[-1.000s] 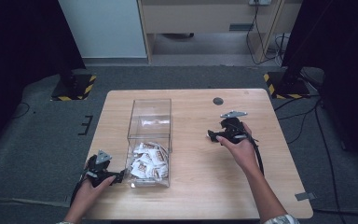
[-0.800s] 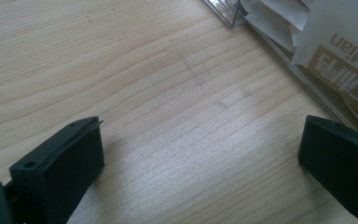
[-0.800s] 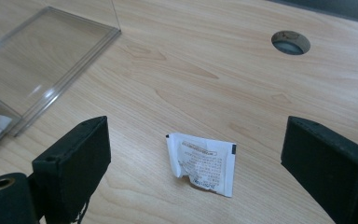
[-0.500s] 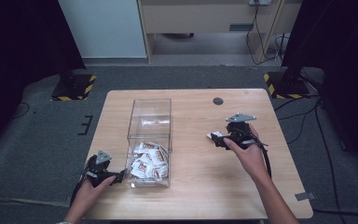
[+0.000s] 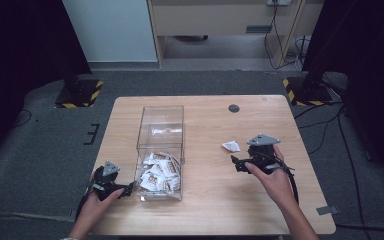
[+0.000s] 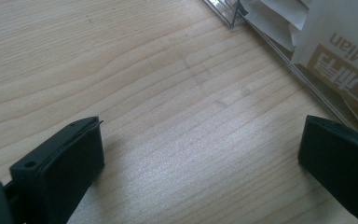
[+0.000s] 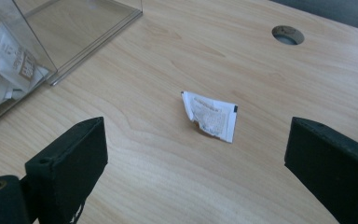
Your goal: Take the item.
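The left gripper (image 5: pixel 128 190) is held with jaws apart near the tabletop's front left corner beside a clear box (image 5: pixel 161 150) of packets, while the right gripper (image 5: pixel 235 162), jaws likewise apart, is aimed at a torn packet (image 5: pixel 231 146) lying right of centre.

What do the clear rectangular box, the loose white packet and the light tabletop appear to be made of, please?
Clear rectangular box: likely acrylic or similar rigid plastic, see-through with glossy edges.
Loose white packet: probably thin paper or film, creased, matte, with a torn-looking edge.
Light tabletop: wood or wood-look laminate, showing grain lines and a soft sheen.
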A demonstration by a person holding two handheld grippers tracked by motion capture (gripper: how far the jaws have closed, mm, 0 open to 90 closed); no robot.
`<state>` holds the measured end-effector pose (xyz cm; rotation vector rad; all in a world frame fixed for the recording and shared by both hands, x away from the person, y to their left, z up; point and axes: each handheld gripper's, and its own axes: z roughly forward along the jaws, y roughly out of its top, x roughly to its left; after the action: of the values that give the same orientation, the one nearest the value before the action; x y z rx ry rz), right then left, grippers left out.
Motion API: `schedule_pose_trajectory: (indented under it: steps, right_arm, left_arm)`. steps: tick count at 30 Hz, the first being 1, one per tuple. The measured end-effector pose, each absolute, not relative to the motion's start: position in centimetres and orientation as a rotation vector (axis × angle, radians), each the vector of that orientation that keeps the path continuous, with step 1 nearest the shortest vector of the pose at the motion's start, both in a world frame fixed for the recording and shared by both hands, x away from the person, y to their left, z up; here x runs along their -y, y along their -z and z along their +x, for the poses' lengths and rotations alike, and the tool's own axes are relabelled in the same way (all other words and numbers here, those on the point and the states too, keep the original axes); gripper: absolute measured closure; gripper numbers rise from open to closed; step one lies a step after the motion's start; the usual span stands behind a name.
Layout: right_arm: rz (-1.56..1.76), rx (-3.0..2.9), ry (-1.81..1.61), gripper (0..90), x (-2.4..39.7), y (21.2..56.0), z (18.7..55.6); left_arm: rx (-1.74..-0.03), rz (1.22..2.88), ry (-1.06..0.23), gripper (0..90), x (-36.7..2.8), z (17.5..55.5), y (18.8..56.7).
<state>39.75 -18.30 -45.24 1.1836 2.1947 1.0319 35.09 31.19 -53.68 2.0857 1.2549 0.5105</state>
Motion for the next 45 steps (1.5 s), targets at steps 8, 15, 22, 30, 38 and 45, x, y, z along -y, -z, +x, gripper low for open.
schedule_pose_trajectory:
  steps: [8, 15, 22, 30, 38, 45]
  right_arm:
    - [1.216, -2.202, -1.022, 5.7, 19.1, 47.0, 38.5]
    - [1.251, -2.211, -1.012, 6.0, 20.0, 48.7, 37.5]
    - [1.283, -2.212, -0.977, 6.0, 20.7, 50.4, 36.9]
    - [1.371, -2.212, -0.967, 5.9, 21.5, 52.6, 36.9]
    - [1.376, -2.231, -0.940, 4.0, 21.1, 53.6, 36.7]
    - [1.349, -2.209, -0.927, 1.9, 20.6, 53.9, 36.7]
  left_arm:
    - [-1.254, 2.086, -0.511, 0.0, -31.2, 35.1, 53.7]
    - [-1.255, 2.085, -0.511, 0.0, -31.2, 35.1, 53.7]
    - [-1.255, 2.086, -0.510, 0.0, -31.2, 35.1, 53.7]
    - [-1.255, 2.086, -0.510, 0.0, -31.2, 35.1, 53.7]
    - [-1.256, 2.085, -0.511, 0.0, -31.2, 35.1, 53.7]
    - [-1.256, 2.085, -0.511, 0.0, -31.2, 35.1, 53.7]
